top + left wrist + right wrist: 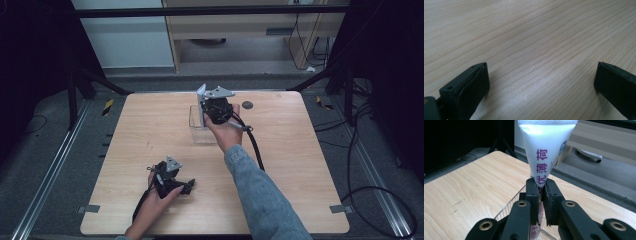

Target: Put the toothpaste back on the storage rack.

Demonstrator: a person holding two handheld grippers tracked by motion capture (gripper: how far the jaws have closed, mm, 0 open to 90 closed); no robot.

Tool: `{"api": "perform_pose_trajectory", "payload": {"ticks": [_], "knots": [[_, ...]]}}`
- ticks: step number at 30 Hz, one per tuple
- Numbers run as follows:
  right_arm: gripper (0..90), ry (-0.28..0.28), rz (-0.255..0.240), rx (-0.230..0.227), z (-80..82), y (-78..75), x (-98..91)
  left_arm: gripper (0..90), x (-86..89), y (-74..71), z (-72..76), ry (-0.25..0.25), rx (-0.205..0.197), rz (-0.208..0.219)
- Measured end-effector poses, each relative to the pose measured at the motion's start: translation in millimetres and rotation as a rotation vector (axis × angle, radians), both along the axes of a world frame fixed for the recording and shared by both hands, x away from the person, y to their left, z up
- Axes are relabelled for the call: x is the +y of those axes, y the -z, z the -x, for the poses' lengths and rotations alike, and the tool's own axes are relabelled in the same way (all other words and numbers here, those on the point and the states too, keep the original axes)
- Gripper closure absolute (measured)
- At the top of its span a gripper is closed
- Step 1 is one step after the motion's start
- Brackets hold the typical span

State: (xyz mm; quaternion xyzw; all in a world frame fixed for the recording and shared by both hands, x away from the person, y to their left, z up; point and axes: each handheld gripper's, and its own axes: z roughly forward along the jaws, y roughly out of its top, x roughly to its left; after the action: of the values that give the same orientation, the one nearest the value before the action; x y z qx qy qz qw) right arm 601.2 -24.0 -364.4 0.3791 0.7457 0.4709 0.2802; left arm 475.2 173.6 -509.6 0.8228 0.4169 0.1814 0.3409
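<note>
The right gripper [540, 188] is clenched on a white tube [543, 152]. In the right gripper view its two black jaws stand almost together, pinching the tube low down, where it is narrow. From the pinch the tube rises and widens to a flat crimped end at the top of that view. Purple characters run down the tube's face, and a small coloured mark sits on its right edge. A dark part of the tube goes on below the jaws.

Just beneath the right gripper stands a clear box [510, 206]; its thin rim shows to the left of the jaws and under them. In the high view the box [196, 127] sits on the table [280, 165] toward its far side, and the right gripper [215, 107] hangs over the box's right half, with the right hand [225, 131] behind it and a denim sleeve [260, 195] coming in from the bottom edge. Whether the tube's lower end touches the box I cannot tell. A small dark disc [247, 105] lies on the table to the right of the right gripper, apart from the box.

The left gripper [541, 82] is released: in the left gripper view its jaws stand wide apart with bare wood grain between them. In the high view the left gripper [175, 184] rests low at the near side of the table, in the left hand [157, 200], well apart from the box and tube.
</note>
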Motion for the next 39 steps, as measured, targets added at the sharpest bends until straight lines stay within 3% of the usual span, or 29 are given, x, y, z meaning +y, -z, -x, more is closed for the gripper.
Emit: {"api": "perform_pose_trajectory", "payload": {"ticks": [16, 31, 39], "knots": [[83.1, -0.002, 0.029, 0.050, -2.3, 24.6, 1.7, 0.0, 0.1, -0.1, 0.0, 0.000, 0.000, -0.002], [83.0, 0.000, 0.045, 0.088, -2.2, 33.4, 1.6, 0.0, 0.1, -0.1, 0.0, 0.001, 0.000, -0.002], [82.8, -0.004, 0.062, 0.101, -11.5, 31.0, 7.7, 0.0, 0.0, 0.0, 0.0, -0.001, -0.001, 0.000]]}}
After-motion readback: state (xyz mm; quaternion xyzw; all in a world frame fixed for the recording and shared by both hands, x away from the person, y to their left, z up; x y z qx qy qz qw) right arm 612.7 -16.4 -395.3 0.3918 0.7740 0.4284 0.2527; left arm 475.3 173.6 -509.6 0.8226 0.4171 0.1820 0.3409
